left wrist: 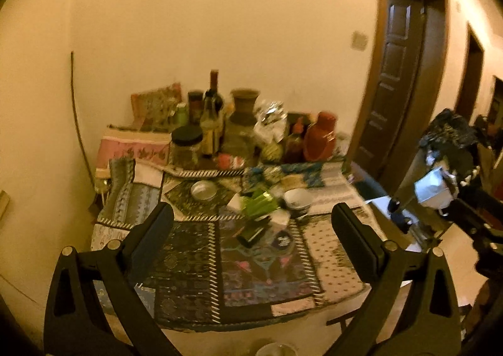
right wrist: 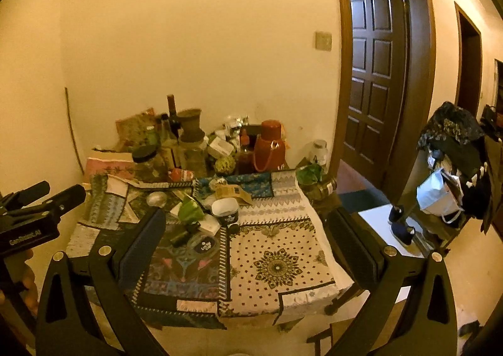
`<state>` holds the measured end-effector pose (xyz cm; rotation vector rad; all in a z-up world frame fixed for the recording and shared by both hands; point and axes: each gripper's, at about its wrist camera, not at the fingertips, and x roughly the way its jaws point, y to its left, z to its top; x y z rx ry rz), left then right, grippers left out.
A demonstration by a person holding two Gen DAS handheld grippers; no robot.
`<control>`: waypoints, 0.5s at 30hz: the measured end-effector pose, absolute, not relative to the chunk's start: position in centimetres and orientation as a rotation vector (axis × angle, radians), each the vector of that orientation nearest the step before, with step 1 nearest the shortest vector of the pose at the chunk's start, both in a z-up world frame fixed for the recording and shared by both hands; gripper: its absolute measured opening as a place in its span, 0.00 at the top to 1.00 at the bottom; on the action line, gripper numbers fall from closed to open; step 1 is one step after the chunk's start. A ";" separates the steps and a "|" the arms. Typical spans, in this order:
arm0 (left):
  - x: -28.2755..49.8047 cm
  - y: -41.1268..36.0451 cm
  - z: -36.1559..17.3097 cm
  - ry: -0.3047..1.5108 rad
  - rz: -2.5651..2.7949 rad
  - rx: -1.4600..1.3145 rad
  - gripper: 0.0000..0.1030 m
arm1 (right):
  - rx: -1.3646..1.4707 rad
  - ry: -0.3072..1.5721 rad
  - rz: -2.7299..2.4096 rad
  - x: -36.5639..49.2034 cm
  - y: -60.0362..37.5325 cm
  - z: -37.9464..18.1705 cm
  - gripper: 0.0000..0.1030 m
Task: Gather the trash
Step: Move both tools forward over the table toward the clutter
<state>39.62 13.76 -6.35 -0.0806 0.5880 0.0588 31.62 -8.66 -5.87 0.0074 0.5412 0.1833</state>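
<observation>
Both the left gripper and the right gripper are held with jaws spread wide and empty above the near edge of the patchwork-covered table. The trash, a crumpled green wrapper among paper scraps, is seen at 12 o'clock, mid-table, beside a white bowl.

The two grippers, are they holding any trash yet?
No. The left gripper and right gripper are both open and empty, above the table.

Table against wall, draped in patchwork cloth, bearing bottles, red flask, bowl, green wrappers.
</observation>
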 end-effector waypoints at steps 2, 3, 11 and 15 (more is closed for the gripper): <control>41.7 14.5 -7.9 0.634 0.070 -0.092 0.01 | 0.000 0.576 0.179 33.7 -8.4 -7.1 0.00; 42.8 14.8 -8.7 0.659 0.080 -0.098 0.01 | -0.007 0.591 0.181 34.4 -8.3 -7.6 0.00; 50.0 15.7 -14.3 0.788 0.171 -0.163 0.01 | -0.046 0.741 0.262 42.8 -7.7 -12.8 0.00; 53.4 15.5 -17.0 0.853 0.246 -0.243 0.01 | -0.077 0.837 0.358 48.2 -7.8 -15.3 0.00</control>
